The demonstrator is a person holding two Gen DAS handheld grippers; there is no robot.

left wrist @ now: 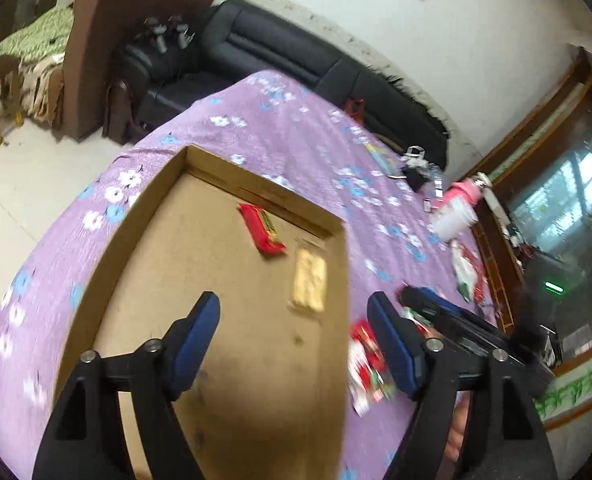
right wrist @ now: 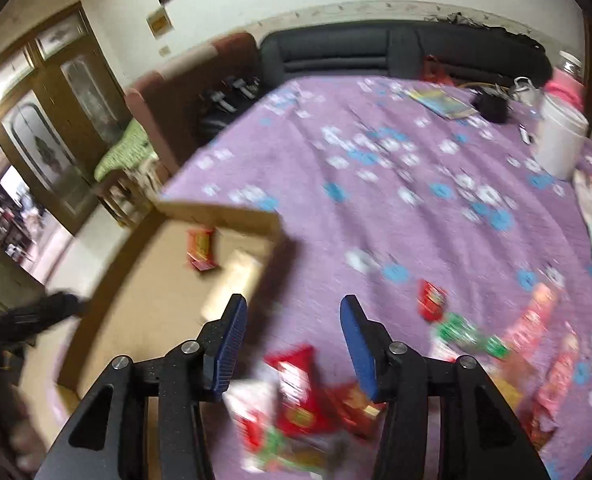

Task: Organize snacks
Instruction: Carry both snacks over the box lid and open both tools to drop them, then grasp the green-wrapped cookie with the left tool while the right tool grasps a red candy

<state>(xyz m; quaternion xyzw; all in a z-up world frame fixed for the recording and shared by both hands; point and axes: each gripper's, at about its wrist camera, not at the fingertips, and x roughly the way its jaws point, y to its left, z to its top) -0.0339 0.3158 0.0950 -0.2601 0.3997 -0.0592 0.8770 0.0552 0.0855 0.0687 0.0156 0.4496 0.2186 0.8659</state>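
- Left gripper (left wrist: 294, 320) we tilt down over the box (left wrist: 152, 200), jaws spread, nothing between them.
- Right gripper (right wrist: 292, 330) angles down over the snacks (right wrist: 292, 384) — jaws apart, gripping nothing.

Black sofa (right wrist: 395, 50) runs along the wall, w/ purple floral cloth (right wrist: 375, 184) spread in front of it. White tub (right wrist: 557, 142) on cloth nr sofa's right end; booklet (right wrist: 443, 103) & small black item (right wrist: 491, 108) just before the sofa. Brown headboard (left wrist: 92, 40) beside sofa's left end.
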